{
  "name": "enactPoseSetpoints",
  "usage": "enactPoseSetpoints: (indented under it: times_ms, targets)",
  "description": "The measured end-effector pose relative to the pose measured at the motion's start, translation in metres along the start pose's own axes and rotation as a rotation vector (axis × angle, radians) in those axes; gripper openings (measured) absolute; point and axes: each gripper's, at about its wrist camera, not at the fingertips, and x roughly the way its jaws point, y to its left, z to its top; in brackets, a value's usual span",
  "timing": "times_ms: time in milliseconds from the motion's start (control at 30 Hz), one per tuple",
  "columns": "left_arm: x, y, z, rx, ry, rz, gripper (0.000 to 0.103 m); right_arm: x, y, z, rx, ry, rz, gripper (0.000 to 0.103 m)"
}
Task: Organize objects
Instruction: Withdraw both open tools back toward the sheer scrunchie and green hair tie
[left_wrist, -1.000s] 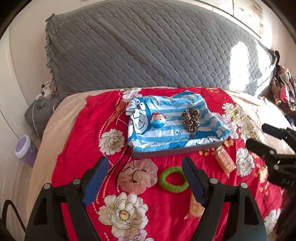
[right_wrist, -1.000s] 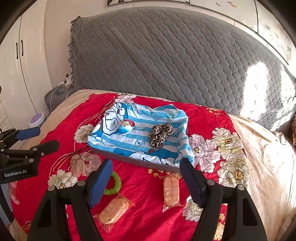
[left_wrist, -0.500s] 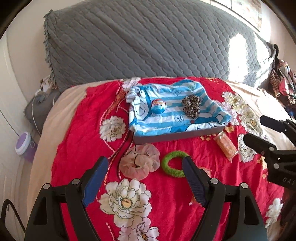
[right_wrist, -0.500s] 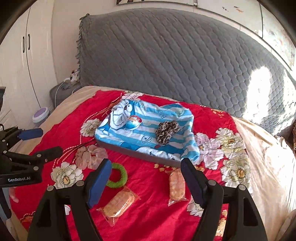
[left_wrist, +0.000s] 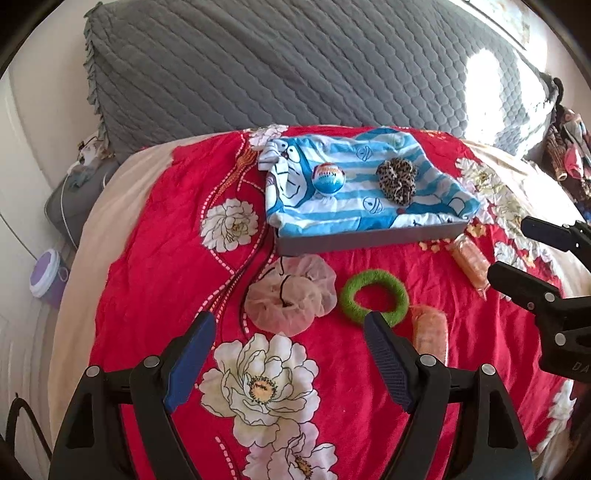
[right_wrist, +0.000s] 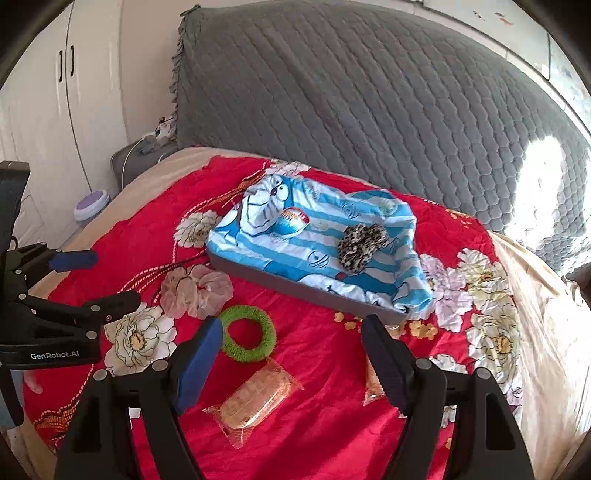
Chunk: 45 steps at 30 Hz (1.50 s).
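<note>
A: While the left wrist view looks down at the red floral bedspread (left_wrist: 155, 280), what does the left gripper (left_wrist: 288, 332) have?
B: Nothing. Its jaws stand wide apart over the spread, empty. The pink scrunchie (left_wrist: 291, 295) lies just beyond them, the green ring scrunchie (left_wrist: 375, 297) touching its right side, and a wrapped snack (left_wrist: 430, 332) sits beside the right finger. Farther off is the grey tray (left_wrist: 369, 240), lined with blue striped cloth, holding a small ball (left_wrist: 328, 178) and a leopard scrunchie (left_wrist: 397, 179). A second wrapped snack (left_wrist: 471, 262) lies near the tray's right corner.

A: And from the right wrist view?
B: The right gripper (right_wrist: 291, 341) is also spread wide and holds nothing. The green ring scrunchie (right_wrist: 248, 339) lies by its left finger, one wrapped snack (right_wrist: 256, 400) sits near between the fingers, and the other (right_wrist: 373, 384) is partly hidden behind the right finger. The tray (right_wrist: 306, 291) lies beyond, and the left gripper (right_wrist: 107, 280) shows at the left edge.
</note>
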Motion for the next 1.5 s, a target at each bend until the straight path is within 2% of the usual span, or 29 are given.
enactPoseSetpoints:
  times_ms: [267,833,1500]
  targets:
    - [0.022,-0.001,-0.003,0.016,0.023,-0.001,0.083,0.020,0.010,-0.004,-0.025,0.029,0.006,0.077]
    - [0.063,0.000,-0.001,0.007,0.078,-0.008,0.083,0.064,0.005,-0.013,-0.015,0.096,0.013,0.077]
    - [0.073,0.005,-0.002,-0.007,0.090,-0.011,0.083,0.083,0.011,-0.014,-0.022,0.129,0.015,0.077]
